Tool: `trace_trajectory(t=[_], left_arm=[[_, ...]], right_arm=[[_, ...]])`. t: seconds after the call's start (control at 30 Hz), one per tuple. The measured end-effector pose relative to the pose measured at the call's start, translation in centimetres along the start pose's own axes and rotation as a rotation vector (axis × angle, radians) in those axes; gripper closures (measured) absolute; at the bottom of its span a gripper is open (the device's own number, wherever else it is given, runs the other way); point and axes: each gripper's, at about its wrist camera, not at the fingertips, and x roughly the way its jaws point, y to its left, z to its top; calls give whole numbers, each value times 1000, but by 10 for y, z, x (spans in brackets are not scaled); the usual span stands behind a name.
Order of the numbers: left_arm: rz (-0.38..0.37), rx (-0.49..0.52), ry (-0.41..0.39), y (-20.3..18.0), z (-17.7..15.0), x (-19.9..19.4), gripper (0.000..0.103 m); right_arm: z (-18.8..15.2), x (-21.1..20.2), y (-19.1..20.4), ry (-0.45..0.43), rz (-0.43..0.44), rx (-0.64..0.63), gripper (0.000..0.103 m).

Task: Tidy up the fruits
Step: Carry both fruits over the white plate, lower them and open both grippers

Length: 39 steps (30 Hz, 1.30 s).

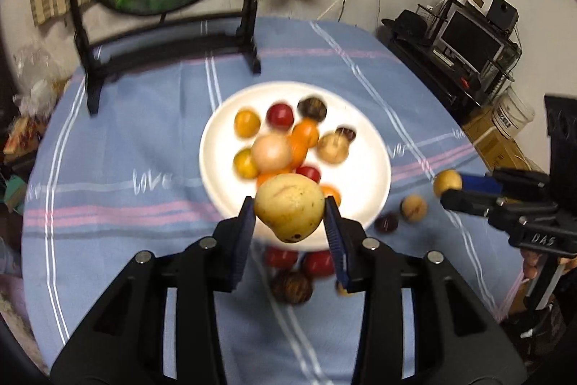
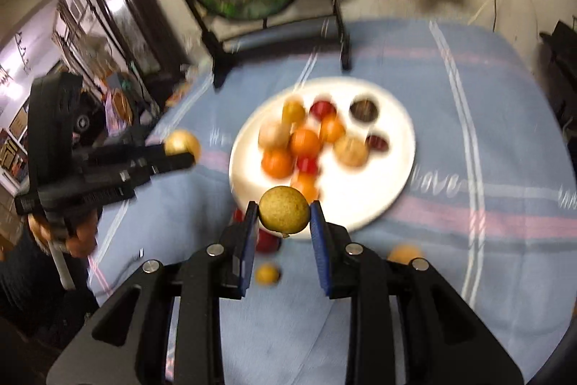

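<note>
- Left gripper (image 1: 289,217): you are pinching a yellow pear-shaped fruit (image 1: 289,209) between the blue pads (image 1: 245,230). The pads meet it at its widest part, close to their tips, and it hangs clear of the cloth, just short of the near rim of the white plate (image 1: 368,147).
- Right gripper (image 2: 283,217): its jaws are pressed onto a small round speckled fruit (image 2: 284,210), again held right at the pad tips, above the near edge of the white plate (image 2: 396,147).
- Risk, grip: both fruits are rounded and caught only at the tips. A jolt or a quick swing could probably squirt either one out, and it would roll across the blue striped tablecloth (image 1: 126,139).
- Risk, landing: the plate already carries a crowded heap of orange, red, yellow and dark fruits (image 1: 285,147). Release from height and the new fruit is likely to knock others over the low rim.
- Risk, crossing: both grippers are converging on one plate, so their fingers could collide.
- Loose fruits (image 1: 414,208) remain on the cloth near the plate's edge; take care not to sweep them off.
</note>
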Motion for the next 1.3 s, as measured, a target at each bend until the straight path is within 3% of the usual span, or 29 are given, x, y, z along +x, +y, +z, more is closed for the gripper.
trace_trajectory(t=[0.17, 0.33, 0.63, 1.03, 1.2, 1.27, 1.3], left_arm=[[81, -6, -1, -28, 34, 16, 64], [150, 6, 24, -42, 45, 38, 64], [164, 45, 85, -46, 41, 67, 64], [183, 95, 105, -47, 39, 84, 64], [188, 89, 116, -46, 38, 88, 63], [175, 73, 122, -42, 37, 88, 62], [174, 67, 118, -41, 37, 87, 60]], right_arm=[[35, 6, -17, -42, -11, 12, 74], [58, 31, -28, -16, -12, 12, 74], [83, 76, -35, 51, -17, -17, 74], [98, 114, -37, 125, -4, -38, 73], [103, 118, -38, 141, 17, -27, 67], [103, 114, -38, 129, 4, -32, 53], [104, 110, -38, 116, 1, -31, 51]])
